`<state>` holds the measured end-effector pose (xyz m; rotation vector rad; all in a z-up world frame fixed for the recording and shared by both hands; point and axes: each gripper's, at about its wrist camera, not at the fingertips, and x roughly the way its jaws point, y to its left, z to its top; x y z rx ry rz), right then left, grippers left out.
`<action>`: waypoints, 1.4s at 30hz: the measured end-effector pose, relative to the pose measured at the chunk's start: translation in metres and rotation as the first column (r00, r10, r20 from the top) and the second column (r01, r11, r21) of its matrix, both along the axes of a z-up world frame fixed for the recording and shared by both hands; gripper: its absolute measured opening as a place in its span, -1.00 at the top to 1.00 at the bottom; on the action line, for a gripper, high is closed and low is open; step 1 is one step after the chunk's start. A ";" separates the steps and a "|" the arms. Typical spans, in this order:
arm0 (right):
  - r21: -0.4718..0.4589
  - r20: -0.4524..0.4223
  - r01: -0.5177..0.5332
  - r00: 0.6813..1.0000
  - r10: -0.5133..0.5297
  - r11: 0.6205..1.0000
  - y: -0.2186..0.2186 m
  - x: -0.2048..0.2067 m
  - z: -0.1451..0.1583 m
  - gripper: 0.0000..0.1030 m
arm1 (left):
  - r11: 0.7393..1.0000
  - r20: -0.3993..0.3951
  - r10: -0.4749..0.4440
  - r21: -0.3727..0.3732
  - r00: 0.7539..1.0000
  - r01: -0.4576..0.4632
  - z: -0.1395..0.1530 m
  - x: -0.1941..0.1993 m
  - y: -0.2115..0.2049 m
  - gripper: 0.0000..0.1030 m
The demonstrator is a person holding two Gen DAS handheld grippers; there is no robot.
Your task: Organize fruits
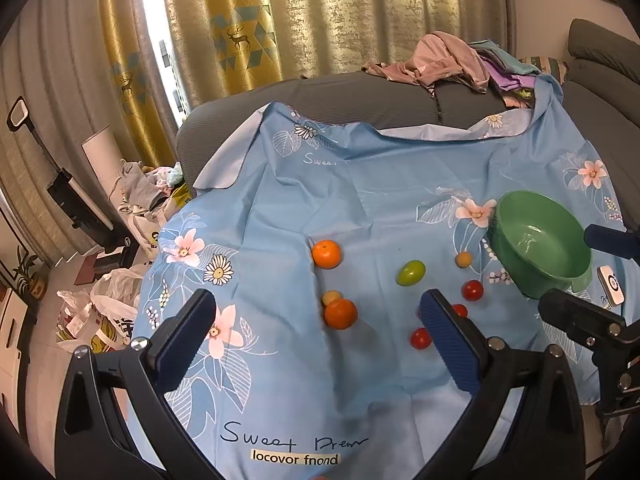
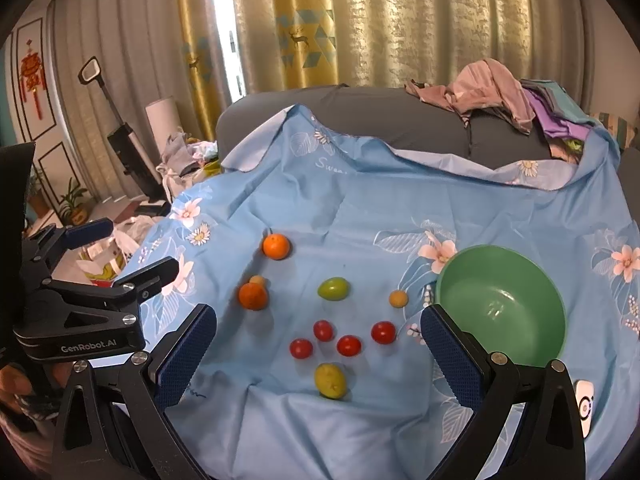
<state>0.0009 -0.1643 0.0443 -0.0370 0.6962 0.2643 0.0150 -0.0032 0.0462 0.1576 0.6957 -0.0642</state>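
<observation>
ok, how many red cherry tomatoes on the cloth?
4. All loose on the blue cloth, left of the green bowl: one, one, one, one nearest the bowl. None visibly hidden.

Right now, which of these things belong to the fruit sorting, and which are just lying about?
Job: oranges, red tomatoes, green fruit, yellow fruit, green bowl.
Lying about: clothes pile, vacuum, white device.

Bare blue cloth (image 2: 360, 216) lies open across the frame's upper middle. Lower centre, four red tomatoes (image 2: 349, 345) crowd together; the green bowl (image 2: 460, 276) blocks the right.
</observation>
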 end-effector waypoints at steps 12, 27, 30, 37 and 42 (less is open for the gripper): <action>0.007 -0.004 -0.004 1.000 0.004 1.000 -0.001 0.001 0.000 -1.00 | 1.000 -0.006 -0.005 -0.025 1.000 0.005 0.000 0.001 0.000 -0.99; 0.029 -0.074 0.025 0.997 -0.022 0.999 -0.019 0.009 -0.025 -1.00 | 0.997 -0.153 -0.008 -0.080 0.988 -0.005 -0.035 0.020 0.008 -0.99; 0.046 -0.086 0.032 0.996 -0.028 0.998 -0.026 0.011 -0.028 -1.00 | 0.993 -0.193 -0.032 -0.118 0.981 0.009 -0.045 0.022 0.011 -0.99; 0.103 -0.160 0.042 0.987 -0.025 0.994 -0.045 0.017 -0.055 -0.95 | 0.988 -0.281 -0.111 -0.136 0.953 0.075 -0.081 0.019 0.003 -0.99; 0.150 -0.235 0.062 0.972 -0.025 0.987 -0.056 0.025 -0.083 -0.79 | 0.981 -0.318 -0.183 -0.113 0.930 0.155 -0.104 0.019 -0.012 -0.98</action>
